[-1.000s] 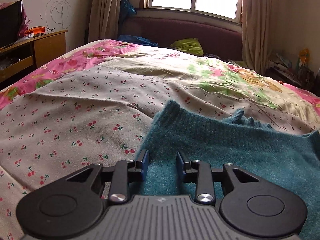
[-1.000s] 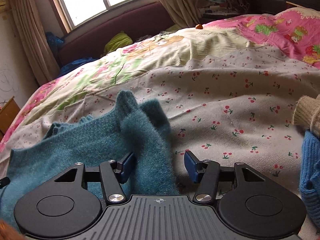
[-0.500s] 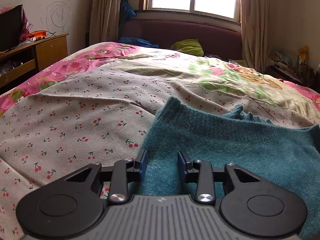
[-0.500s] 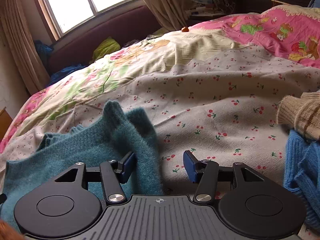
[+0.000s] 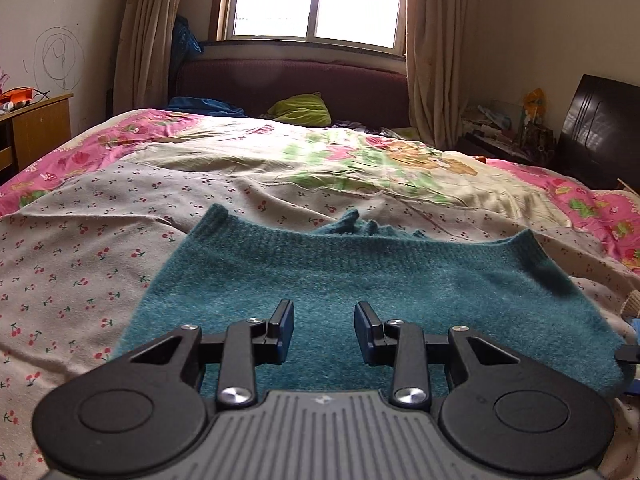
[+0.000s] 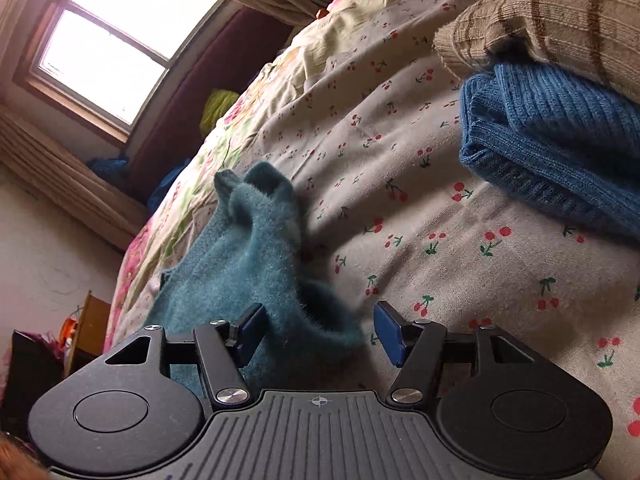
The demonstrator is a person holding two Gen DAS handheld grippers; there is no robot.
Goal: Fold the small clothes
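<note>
Teal sweater (image 5: 360, 280) lies flat on the bed (image 5: 80, 264). We see left gripper (image 5: 324, 330) parted over it, gripping nothing. Right gripper (image 6: 320, 330) jaws opening, sweater's edge between them, pads clear.

A teal knitted garment (image 6: 256, 248) is seen lying bunched on a cherry-print bedsheet (image 6: 400, 208), with its fuzzy near edge reaching in between the blue-padded fingers (image 6: 250, 334) of the right gripper (image 6: 318, 334). The jaws are opening; the left pad lies against the fabric, while the right pad stands clear of it over the sheet. To the right, a folded blue ribbed sweater (image 6: 560, 152) is seen on the bed, with a tan striped knit (image 6: 540, 12) resting on top of it. The whole scene is tilted. A bright window (image 6: 120, 52) is visible at the upper left, with a dark red headboard (image 6: 208, 80) beside it.
</note>
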